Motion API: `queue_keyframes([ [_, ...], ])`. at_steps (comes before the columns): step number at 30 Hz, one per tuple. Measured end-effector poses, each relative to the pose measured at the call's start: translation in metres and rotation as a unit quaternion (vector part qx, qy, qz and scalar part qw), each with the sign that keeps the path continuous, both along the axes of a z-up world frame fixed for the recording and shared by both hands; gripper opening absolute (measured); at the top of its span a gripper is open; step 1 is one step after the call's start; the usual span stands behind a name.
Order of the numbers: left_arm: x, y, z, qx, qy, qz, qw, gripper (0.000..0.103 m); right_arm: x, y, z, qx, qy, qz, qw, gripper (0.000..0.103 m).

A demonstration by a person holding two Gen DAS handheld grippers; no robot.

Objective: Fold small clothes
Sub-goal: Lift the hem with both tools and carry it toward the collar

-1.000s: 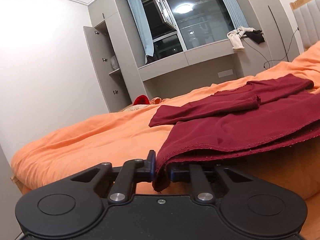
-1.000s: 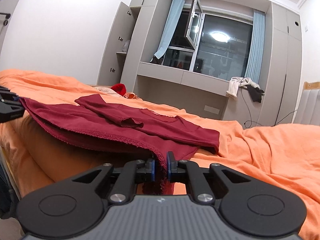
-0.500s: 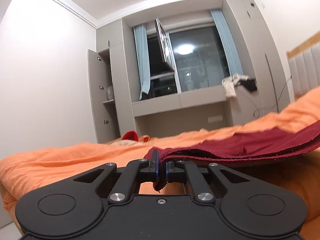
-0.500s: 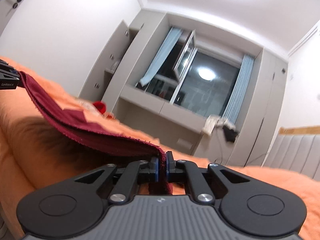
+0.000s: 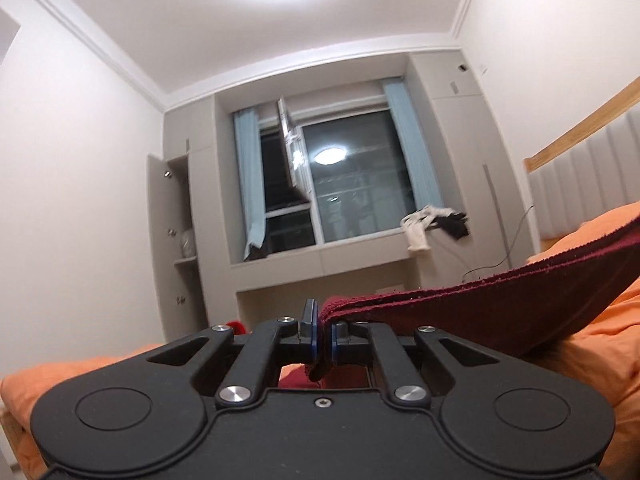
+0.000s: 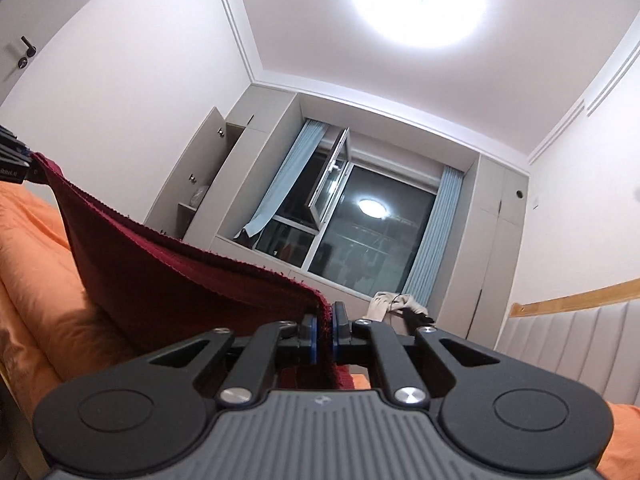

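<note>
A dark red garment [image 5: 480, 304] hangs stretched between my two grippers above the orange bed. My left gripper [image 5: 322, 330] is shut on one corner of its edge; the cloth runs off to the right. My right gripper [image 6: 325, 330] is shut on the other corner of the garment [image 6: 168, 280], which runs up to the left, where the left gripper [image 6: 14, 162] shows at the frame edge. Both cameras tilt up toward the ceiling, so the rest of the garment below is hidden.
An orange duvet [image 5: 592, 344] covers the bed under the cloth. A padded headboard [image 5: 588, 200] stands at the right. A window ledge [image 5: 360, 248] with loose clothes [image 5: 432, 224] and an open cupboard [image 5: 176, 240] are at the far wall.
Both grippers have lifted the garment's edge off the bed and tilted upward. The view has swung from the bed surface to the wall and ceiling.
</note>
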State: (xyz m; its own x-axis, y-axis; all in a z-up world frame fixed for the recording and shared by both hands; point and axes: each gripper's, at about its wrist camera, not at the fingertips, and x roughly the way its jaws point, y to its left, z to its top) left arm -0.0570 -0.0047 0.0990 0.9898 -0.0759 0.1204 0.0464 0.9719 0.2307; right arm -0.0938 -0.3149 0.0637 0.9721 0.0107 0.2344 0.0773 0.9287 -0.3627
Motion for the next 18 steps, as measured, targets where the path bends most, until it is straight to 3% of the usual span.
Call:
queue_keyframes([
  [4,-0.009,-0.002,0.005,-0.009,0.019,-0.021,0.9996,0.006,0.009,-0.003,-0.002,0.000,0.017,0.001,1.000,0.007],
  [9,0.009,-0.004,0.010,-0.016,0.034,-0.026,0.9989,0.006,0.042,-0.009,0.007,-0.019,0.014,0.003,1.000,0.007],
  [18,0.106,-0.023,0.038,-0.017,0.025,-0.011,0.9995,0.006,0.171,-0.025,0.042,-0.035,0.024,0.000,0.999,0.008],
])
